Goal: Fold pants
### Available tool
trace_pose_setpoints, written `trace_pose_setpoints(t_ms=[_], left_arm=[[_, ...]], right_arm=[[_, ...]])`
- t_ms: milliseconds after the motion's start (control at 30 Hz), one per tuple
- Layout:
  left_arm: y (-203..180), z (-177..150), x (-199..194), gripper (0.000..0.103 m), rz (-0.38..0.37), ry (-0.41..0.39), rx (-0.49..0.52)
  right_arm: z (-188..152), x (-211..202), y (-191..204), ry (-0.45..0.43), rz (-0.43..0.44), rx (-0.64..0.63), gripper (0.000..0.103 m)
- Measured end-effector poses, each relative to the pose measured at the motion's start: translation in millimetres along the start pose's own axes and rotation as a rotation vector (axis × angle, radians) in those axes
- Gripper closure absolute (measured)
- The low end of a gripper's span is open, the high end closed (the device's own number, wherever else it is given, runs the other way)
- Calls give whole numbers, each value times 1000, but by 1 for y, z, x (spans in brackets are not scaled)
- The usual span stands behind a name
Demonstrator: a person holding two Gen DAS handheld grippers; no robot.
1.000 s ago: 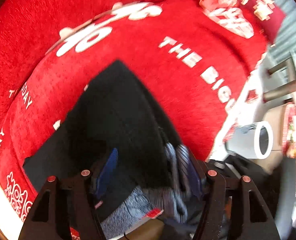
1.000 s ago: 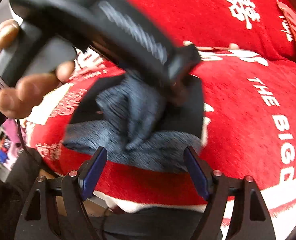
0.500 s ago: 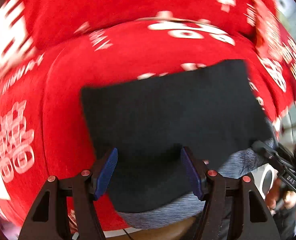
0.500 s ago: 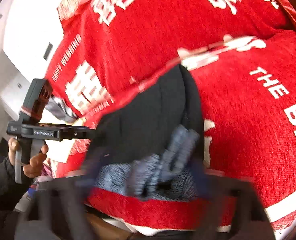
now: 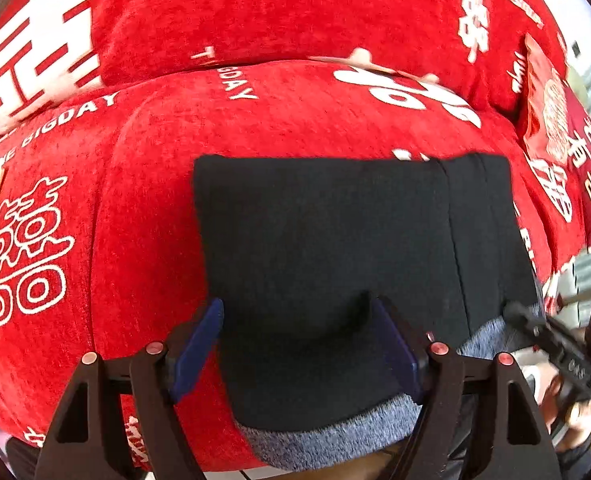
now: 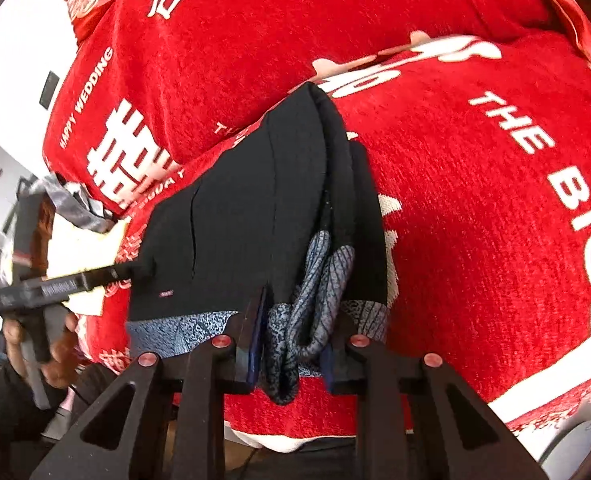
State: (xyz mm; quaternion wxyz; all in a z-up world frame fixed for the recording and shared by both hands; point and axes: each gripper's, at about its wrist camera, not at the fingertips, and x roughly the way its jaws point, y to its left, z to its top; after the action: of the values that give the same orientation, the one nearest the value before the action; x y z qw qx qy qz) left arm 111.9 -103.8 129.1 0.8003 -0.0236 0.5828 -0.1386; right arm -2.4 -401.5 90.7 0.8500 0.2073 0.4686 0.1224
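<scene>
We find the pants [image 5: 335, 248] folded on the red cushion [image 5: 143, 184]. The left gripper [image 5: 299, 344], just opening, straddles the near edge unpressed. The right gripper [image 6: 291, 340] pinches the grey waistband [image 6: 315, 300]; hold it firmly while smoothing.

Black fingers [image 5: 435, 380], blue pads, red screws

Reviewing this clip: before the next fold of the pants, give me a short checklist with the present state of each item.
1. Pants lie folded flat on the red cover: ok.
2. Right gripper shut on the bunched grey waistband: ok.
3. Left gripper free of cloth, jaws just opened wider, pants between them unpinched: ok.
4. Waistband lying neat: not ok, it is bunched.
5. Layers underneath aligned: cannot tell.
</scene>
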Motion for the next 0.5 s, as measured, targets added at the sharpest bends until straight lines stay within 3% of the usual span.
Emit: trace_pose_setpoints(t_ms=[100, 133, 233, 333, 400, 500], left_arm=[[16, 6, -5, 25, -3, -29, -70], [21, 8, -7, 25, -3, -39, -91], [30, 18, -4, 25, 13, -52, -139], [22, 29, 5, 25, 8, -45, -123], [11, 34, 15, 25, 29, -34, -66], [8, 46, 31, 21, 85, -36, -54]], right_arm=[[9, -18, 5, -52, -113, 18, 52], [13, -32, 14, -117, -195, -18, 45], [19, -50, 55, -242, -313, -229, 38], [31, -23, 107, -178, -309, -448, 28], [38, 13, 130, -99, -309, -554, 28], [62, 61, 123, 9, -310, -532, 28]])
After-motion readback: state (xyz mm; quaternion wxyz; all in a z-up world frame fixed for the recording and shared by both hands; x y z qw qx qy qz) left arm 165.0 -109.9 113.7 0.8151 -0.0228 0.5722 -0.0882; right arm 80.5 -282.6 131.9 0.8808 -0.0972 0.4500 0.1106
